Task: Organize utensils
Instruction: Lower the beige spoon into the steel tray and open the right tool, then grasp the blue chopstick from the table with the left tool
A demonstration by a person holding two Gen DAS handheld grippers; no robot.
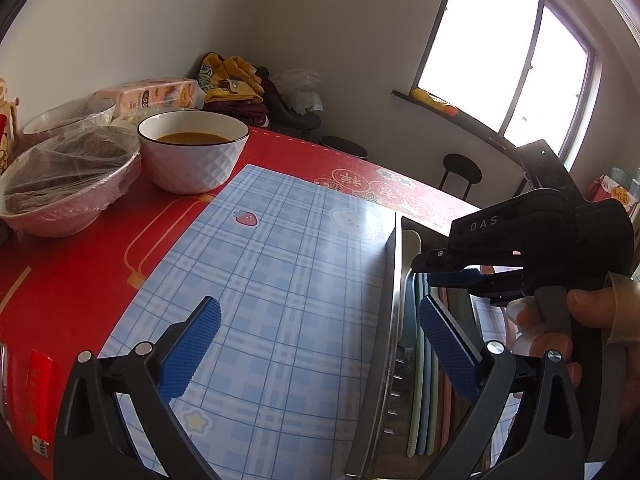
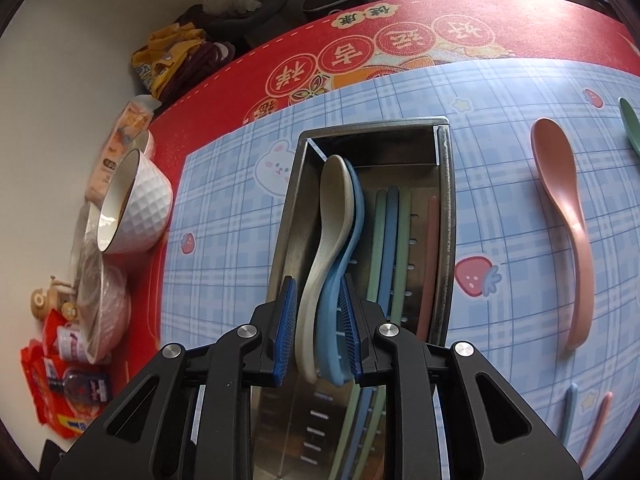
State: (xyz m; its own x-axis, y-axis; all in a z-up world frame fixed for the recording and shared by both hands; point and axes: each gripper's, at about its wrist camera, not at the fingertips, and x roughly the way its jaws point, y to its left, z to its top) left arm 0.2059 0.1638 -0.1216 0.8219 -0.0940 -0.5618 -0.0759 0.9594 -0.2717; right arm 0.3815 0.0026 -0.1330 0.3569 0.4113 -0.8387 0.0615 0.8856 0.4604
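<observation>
A steel utensil box [image 2: 446, 216] lies on the blue plaid mat [image 2: 224, 216]. Inside it are a beige spoon [image 2: 326, 216], a blue spoon [image 2: 340, 300] nested beside it, and several pastel chopsticks [image 2: 390, 240]. My right gripper [image 2: 318, 328] is over the box with its blue pads either side of both spoon handles, a small gap at the beige side. A pink spoon [image 2: 564, 216] and a green spoon [image 2: 632, 128] lie on the mat to the right. My left gripper [image 1: 320, 344] is open and empty above the mat, left of the box [image 1: 390, 320]. The right gripper [image 1: 452, 274] shows there over the box.
A white bowl of orange sauce [image 1: 194, 152] and wrapped bowls [image 1: 64, 192] stand at the back left on the red tablecloth [image 1: 80, 280]. Boxes and clothes [image 1: 232, 80] are piled in the corner. Loose chopsticks [image 2: 572, 408] lie at the mat's lower right.
</observation>
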